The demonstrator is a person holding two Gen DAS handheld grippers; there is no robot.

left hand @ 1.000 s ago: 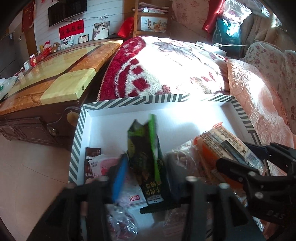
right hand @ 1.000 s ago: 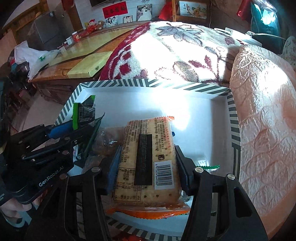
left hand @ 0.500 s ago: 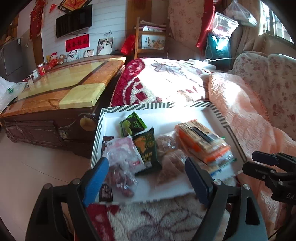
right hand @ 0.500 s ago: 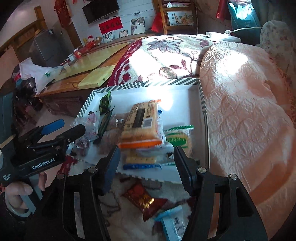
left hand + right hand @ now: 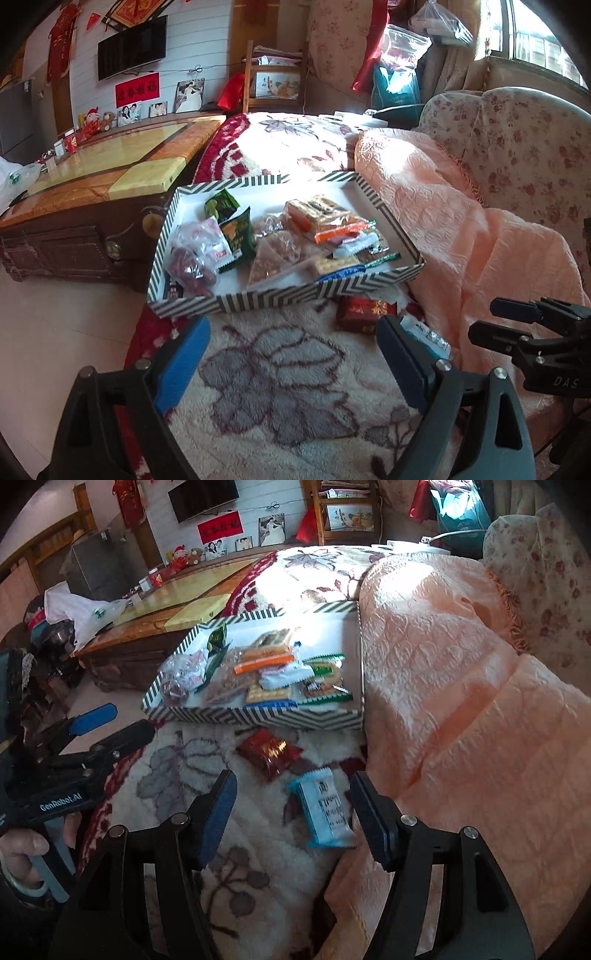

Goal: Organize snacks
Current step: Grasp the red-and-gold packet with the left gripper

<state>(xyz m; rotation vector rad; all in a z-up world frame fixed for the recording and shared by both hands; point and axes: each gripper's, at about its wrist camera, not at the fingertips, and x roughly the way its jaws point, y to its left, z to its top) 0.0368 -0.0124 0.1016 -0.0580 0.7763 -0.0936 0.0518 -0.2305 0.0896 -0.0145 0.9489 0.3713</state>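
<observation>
Both grippers were black with silver screws; left gripper point(image 5: 291, 360) had blue pads, right gripper point(image 5: 293, 814) dark blue, "GenRobot.AI" lettering.

"GenRobot.AI" on left gripper point(image 5: 110, 727), "DAS" on right gripper point(image 5: 509, 321)

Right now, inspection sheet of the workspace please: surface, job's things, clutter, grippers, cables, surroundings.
Surface: white floral fleece blanket, with a peach quilted cover on its right.
Job's things: striped cardboard tray holding mixed snack packets; red foil packet and light blue packet lie on the blanket outside the tray.
Clutter: white plastic bag on the wooden table.
Grippers: left gripper open, nothing between the jaws, just been opening; right gripper open, hovering over the light blue packet, also opening.
Cables: white cable behind the blanket.
Surroundings: wooden table, wall television, floral sofa.
</observation>
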